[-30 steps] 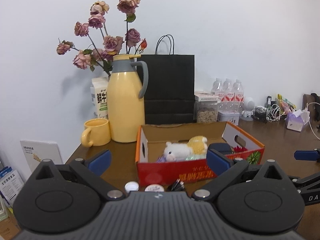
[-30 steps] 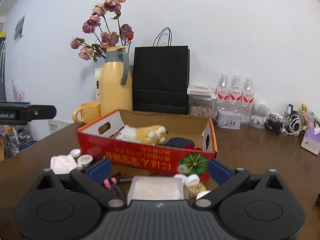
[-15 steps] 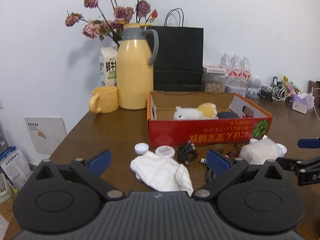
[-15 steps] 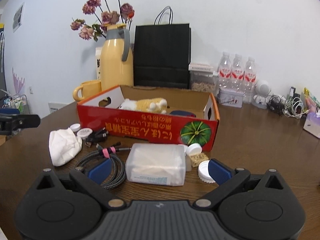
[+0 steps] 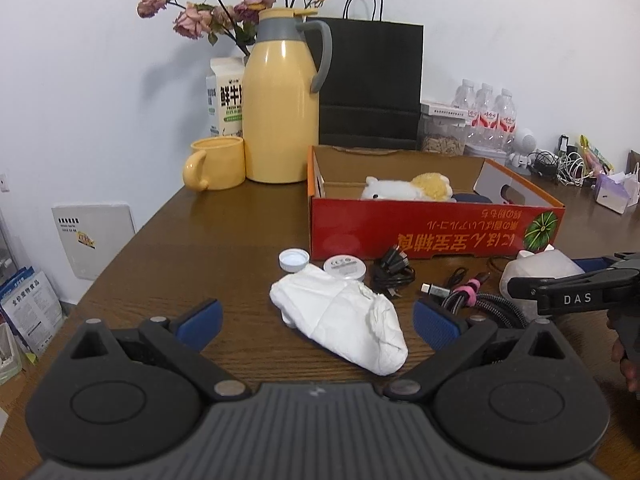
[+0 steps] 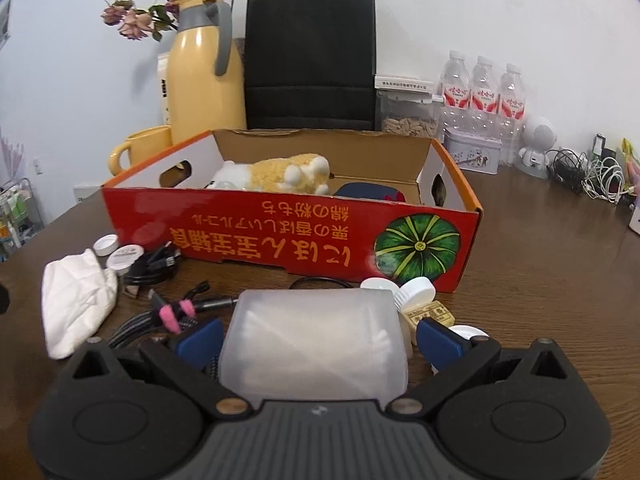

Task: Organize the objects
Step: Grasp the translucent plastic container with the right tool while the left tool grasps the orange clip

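Both tools spread wide, neither clamped on anything.

Our left tool point(image 5: 316, 318) hovers low over the near table point(image 5: 192, 256) edge, fingers apart to either side of the crumpled white cloth point(image 5: 344, 320), which lies loose between them, not yet touched. We judge this the approach to a grasp: the gap is set wider than the bundle so the pads can close on its soft bulk.

Our right tool point(image 6: 318, 338) straddles the translucent plastic box point(image 6: 314, 344); its pads stand just beside the box walls, contact cannot be told. The box sits flat on the table, near the front of the red carton point(image 6: 288, 240).

The carton stands open-topped, a plush toy point(image 6: 276, 174) and a dark pouch point(image 6: 370, 193) already inside, so it reads as the collecting place. Loose items are strewn along its front wall: braided cable point(image 5: 476, 300), black cable bundle point(image 5: 394, 272), white caps point(image 5: 294, 260), a small bottle point(image 6: 420, 300). All within easy reach of a short lift over the low wall.

The thermos point(image 5: 280, 104) and mug point(image 5: 216, 164) stand well apart at the back.
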`<act>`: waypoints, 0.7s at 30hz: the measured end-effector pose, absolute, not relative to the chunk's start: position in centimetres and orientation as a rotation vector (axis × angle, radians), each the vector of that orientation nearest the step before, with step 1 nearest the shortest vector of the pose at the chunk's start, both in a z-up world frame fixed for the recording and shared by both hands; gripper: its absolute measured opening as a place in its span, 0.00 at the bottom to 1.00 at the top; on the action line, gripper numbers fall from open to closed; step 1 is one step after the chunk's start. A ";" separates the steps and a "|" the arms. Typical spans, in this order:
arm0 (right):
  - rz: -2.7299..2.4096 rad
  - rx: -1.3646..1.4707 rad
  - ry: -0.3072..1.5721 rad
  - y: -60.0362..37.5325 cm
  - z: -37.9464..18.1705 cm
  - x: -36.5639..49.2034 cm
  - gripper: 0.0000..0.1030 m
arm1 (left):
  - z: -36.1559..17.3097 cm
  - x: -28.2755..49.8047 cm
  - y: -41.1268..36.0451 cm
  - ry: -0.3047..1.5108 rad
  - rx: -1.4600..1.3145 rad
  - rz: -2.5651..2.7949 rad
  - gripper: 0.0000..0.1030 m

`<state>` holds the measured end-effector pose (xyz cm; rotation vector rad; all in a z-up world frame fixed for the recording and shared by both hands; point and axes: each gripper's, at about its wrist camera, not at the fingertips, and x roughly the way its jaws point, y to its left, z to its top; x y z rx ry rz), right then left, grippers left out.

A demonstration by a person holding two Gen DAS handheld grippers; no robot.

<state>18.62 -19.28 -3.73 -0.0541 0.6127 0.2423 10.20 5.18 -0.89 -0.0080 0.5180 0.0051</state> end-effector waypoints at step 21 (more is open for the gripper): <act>0.237 -0.010 0.598 -20.0 -3.8 18.7 0.79 | -2.5 11.0 3.9 0.567 0.000 0.014 1.00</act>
